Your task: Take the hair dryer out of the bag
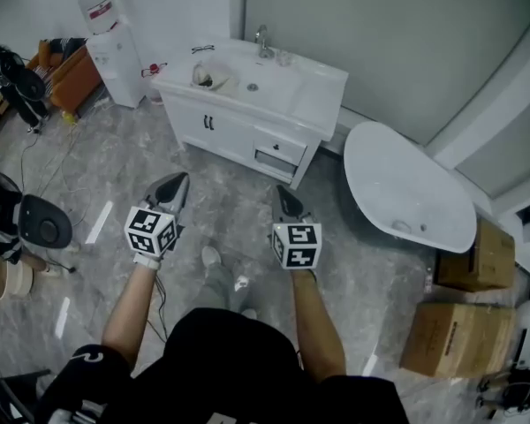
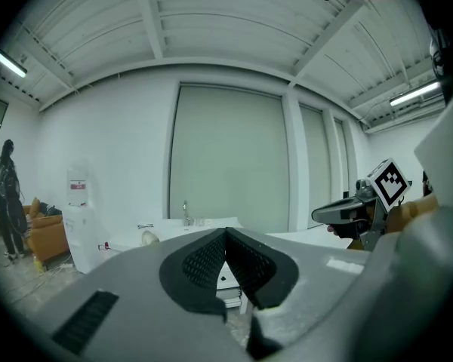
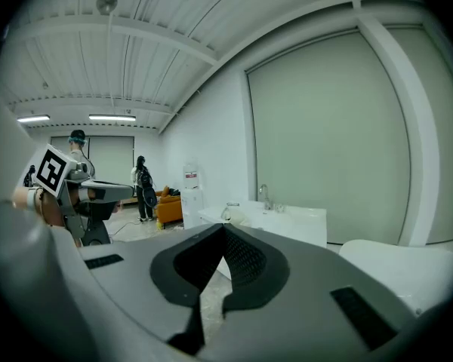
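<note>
While the person (image 1: 238, 360) stands in the middle of the grey floor (image 1: 230, 197), two grippers are held out in front, side by side, tipped a little down. The left gripper (image 2: 226, 232) has its two jaws pressed together at the tip, with nothing between them. The right gripper (image 3: 225, 227) is the same: jaws together, nothing held.

Both point at the white sink cabinet (image 1: 322, 91) across the floor, well apart from them. I see no hair dryer anywhere. On the left end of the cabinet top sits a small pale lump (image 1: 209, 78). I think that may be the bag, but it is too small to be sure, and I can't tell which way it lies or where its mouth is. If it is the bag, it lies ahead and a bit to the left, so the left gripper is a little nearer to it than the right one. I think the person must walk up to the cabinet first, and the jaws must come apart before they can take hold.
</note>
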The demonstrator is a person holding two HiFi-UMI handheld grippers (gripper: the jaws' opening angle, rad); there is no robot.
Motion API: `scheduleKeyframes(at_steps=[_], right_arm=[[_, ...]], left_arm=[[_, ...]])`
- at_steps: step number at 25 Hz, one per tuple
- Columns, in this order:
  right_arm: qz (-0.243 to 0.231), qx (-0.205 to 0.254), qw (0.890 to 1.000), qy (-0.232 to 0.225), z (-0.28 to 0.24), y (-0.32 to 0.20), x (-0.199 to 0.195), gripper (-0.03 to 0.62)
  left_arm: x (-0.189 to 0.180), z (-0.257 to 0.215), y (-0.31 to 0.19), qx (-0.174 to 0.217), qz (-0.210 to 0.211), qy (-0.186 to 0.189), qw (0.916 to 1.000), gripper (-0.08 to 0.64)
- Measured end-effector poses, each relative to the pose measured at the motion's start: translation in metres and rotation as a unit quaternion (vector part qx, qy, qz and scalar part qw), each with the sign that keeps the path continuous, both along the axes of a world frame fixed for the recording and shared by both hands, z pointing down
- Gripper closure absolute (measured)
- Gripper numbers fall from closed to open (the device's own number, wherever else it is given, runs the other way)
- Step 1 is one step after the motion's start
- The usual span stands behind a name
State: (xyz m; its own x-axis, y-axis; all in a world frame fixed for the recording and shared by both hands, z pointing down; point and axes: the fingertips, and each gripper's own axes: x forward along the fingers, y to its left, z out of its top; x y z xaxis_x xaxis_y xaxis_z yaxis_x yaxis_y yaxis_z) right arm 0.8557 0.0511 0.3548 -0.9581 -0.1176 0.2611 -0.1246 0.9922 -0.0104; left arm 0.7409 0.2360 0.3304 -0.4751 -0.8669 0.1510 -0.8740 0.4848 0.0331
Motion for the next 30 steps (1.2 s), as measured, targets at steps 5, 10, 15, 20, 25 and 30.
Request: scheduleKeyframes(at_steps=[5,10,15,20,25,30], right_arm=[[0.000,0.006,1.000,0.003,0.005,-0.010,-0.069,0.597],[0.004,0.006,1.000,0.012,0.007,-0.023,-0.155,0.597],[0.011,0.004,1.000,0.019,0.007,-0.027,-0.238,0.597],[0.017,0.004,1.000,0.025,0.014,-0.021,-0.299,0.597],[0.016,0.006,0.999,0.036,0.022,-0.022,-0.346,0.597],[0.011,0.003,0.999,0.046,0.030,-0.025,-0.387,0.596]], left_arm=[[-0.071,0.013,-0.010,-0.002,0.001,0.006,1.0000,0.561],[-0.158,0.016,-0.026,-0.004,0.009,0.013,0.9999,0.561],[-0.237,0.020,-0.037,-0.014,0.024,0.021,0.9994,0.561],[-0.296,0.032,-0.038,-0.026,0.039,0.024,0.9986,0.561],[-0.344,0.052,-0.040,-0.034,0.042,0.034,0.9980,0.561],[-0.377,0.064,-0.042,-0.033,0.040,0.049,0.9975,0.561]])
